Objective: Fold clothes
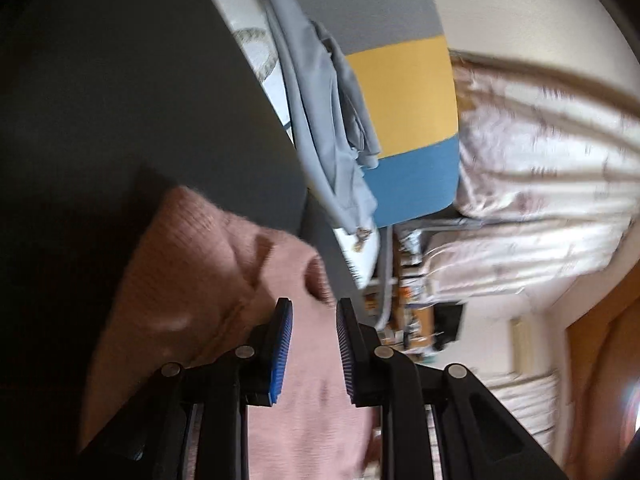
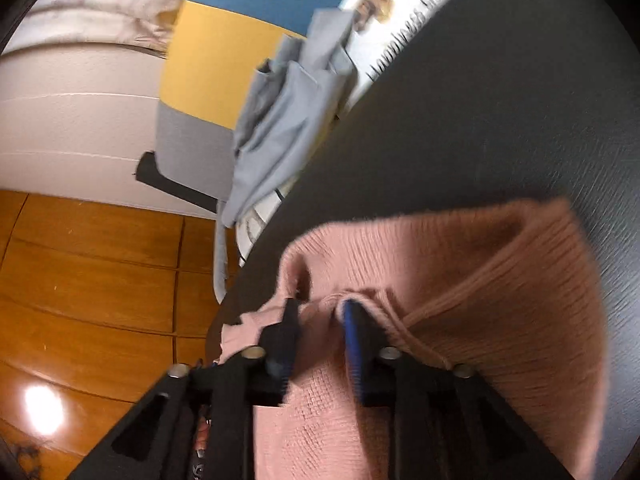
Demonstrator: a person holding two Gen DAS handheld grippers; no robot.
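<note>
Pink sweater (image 2: pixel 460 280) on worktop (image 2: pixel 500 100): soft, floppy knit; best gripped at ribbed edges. Left tongs (image 1: pixel 314 312) apart over it; right tongs (image 2: pixel 320 312) apart, fabric bunched between.

- One pink sweater (image 2: pixel 460 280), lower centre of both views.
- One grey garment (image 1: pixel 332 128), upper centre.
- Two grippers: left (image 1: pixel 314 354), right (image 2: pixel 322 350), bottom centre.
- One dark table (image 2: pixel 480 100).
- One striped panel (image 1: pixel 404 92).
</note>
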